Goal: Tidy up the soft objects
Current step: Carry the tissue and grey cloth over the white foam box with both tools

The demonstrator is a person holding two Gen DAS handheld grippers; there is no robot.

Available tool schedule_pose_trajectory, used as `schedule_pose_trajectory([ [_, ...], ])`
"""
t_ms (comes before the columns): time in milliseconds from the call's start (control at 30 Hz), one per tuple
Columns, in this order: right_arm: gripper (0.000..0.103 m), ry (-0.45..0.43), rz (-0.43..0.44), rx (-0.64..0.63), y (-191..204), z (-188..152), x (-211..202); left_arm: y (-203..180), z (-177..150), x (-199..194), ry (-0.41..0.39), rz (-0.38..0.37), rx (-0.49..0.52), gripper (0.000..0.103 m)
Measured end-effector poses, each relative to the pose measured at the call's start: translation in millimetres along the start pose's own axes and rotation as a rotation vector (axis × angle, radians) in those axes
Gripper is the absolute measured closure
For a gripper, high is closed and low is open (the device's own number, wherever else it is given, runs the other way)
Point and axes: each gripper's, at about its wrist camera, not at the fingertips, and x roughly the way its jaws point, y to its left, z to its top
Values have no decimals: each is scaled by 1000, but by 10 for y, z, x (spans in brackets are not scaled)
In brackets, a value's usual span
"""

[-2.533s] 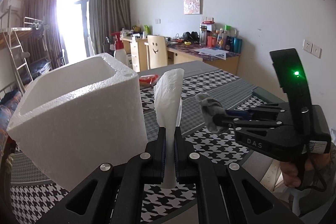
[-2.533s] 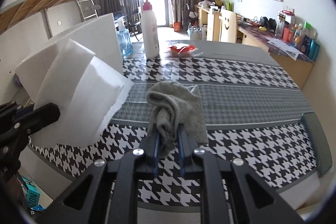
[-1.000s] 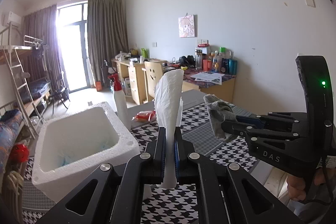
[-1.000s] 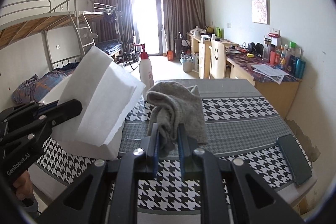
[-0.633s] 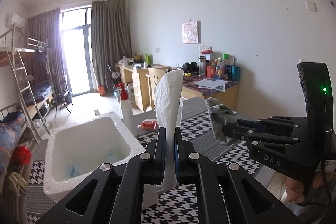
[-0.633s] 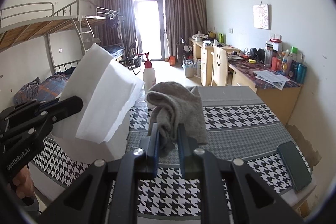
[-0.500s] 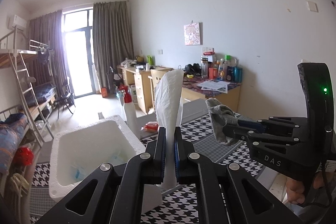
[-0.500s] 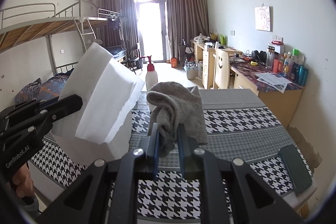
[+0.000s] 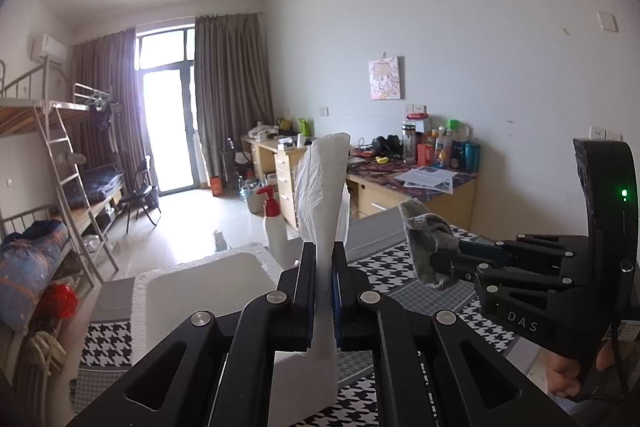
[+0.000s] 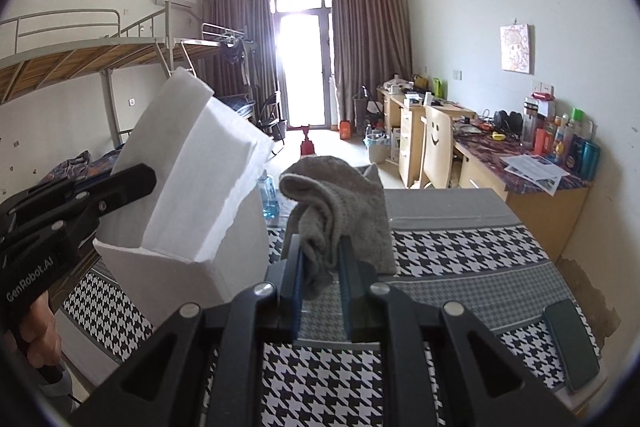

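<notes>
My left gripper (image 9: 323, 259) is shut on a folded white paper towel (image 9: 322, 187) and holds it upright in the air; it also shows in the right wrist view (image 10: 200, 167). My right gripper (image 10: 320, 259) is shut on a crumpled grey sock (image 10: 340, 203), seen at right in the left wrist view (image 9: 428, 239). Both are held high above the houndstooth table (image 10: 460, 247). A white foam box (image 9: 200, 287) stands open on the table below and left of the left gripper; its side wall shows in the right wrist view (image 10: 192, 279).
A white spray bottle with a red top (image 9: 274, 223) stands behind the box. A blue bottle (image 10: 270, 199) is beside it. A dark phone (image 10: 570, 343) lies at the table's right edge. A bunk bed (image 9: 52, 167) and cluttered desks (image 10: 520, 155) line the room.
Both grippers have risen higher above the table with their loads still held. The foam box has dropped lower in the left wrist view and its opening now faces up toward me.
</notes>
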Motion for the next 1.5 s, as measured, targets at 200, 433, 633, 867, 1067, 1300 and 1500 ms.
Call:
schedule_pose_trajectory([
  [200,84,-9,23,-17,48,50,42,152,29,-20,-9,38,-10,96],
  [433,84,-21,55,-34,118,105,90,261,31,-46,-15,90,-22,96],
  [633,84,-27,91,-43,182,160,125,356,23,-36,-14,135,-39,96],
  [867,84,-25,125,-69,313,205,189,488,-14,-23,-4,178,-63,96],
  [1067,84,-23,153,-86,408,232,228,578,-52,17,19,202,-83,96],
  [1300,84,-20,167,-101,506,252,246,608,-105,95,59,192,-101,95],
  [1500,84,-18,168,-104,520,264,273,696,-184,106,89,218,-121,27],
])
